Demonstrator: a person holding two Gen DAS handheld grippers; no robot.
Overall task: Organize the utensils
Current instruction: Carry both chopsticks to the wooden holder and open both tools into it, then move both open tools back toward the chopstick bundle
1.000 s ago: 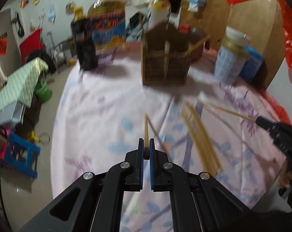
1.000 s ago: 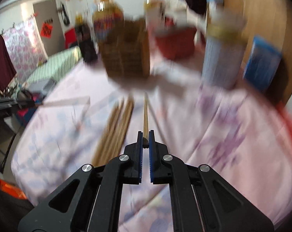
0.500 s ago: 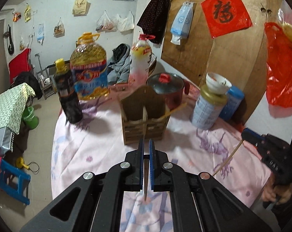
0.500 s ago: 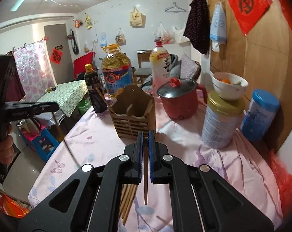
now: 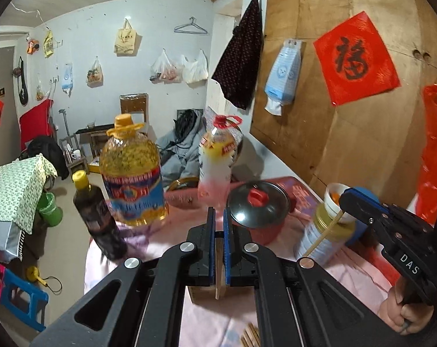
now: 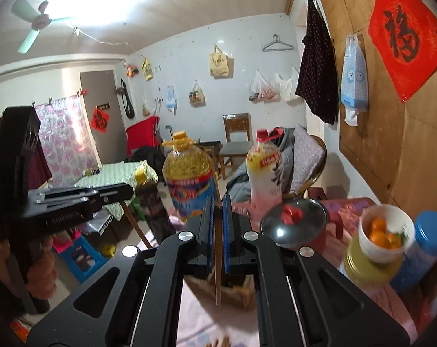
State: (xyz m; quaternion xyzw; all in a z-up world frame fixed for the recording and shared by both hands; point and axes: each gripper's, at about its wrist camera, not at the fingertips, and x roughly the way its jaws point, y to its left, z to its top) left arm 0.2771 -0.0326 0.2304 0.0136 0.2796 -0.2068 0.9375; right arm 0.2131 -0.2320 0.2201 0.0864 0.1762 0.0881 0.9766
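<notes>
My left gripper [image 5: 218,217] is shut on a wooden chopstick [image 5: 218,271] that hangs down over the wooden utensil holder [image 5: 202,292], mostly hidden under the jaws. My right gripper [image 6: 218,205] is shut on another chopstick [image 6: 218,263] that points down above the same holder [image 6: 236,292]. The right gripper with its chopstick [image 5: 324,235] also shows at the right of the left wrist view [image 5: 363,202]. The left gripper shows at the left of the right wrist view [image 6: 73,199]. More chopsticks [image 5: 250,337] lie on the pink cloth below.
Behind the holder stand a red lidded pot [image 5: 257,212], a large oil jug [image 5: 131,173], a dark sauce bottle [image 5: 98,222], a white bottle [image 5: 217,164], a tin with a bowl of oranges [image 6: 383,231] and a blue jar [image 6: 421,248]. A wooden wall is at the right.
Both grippers have risen and tilted up with their chopsticks, which now hang point-down over the holder. The holder has slid from mid-view to under the jaws.
</notes>
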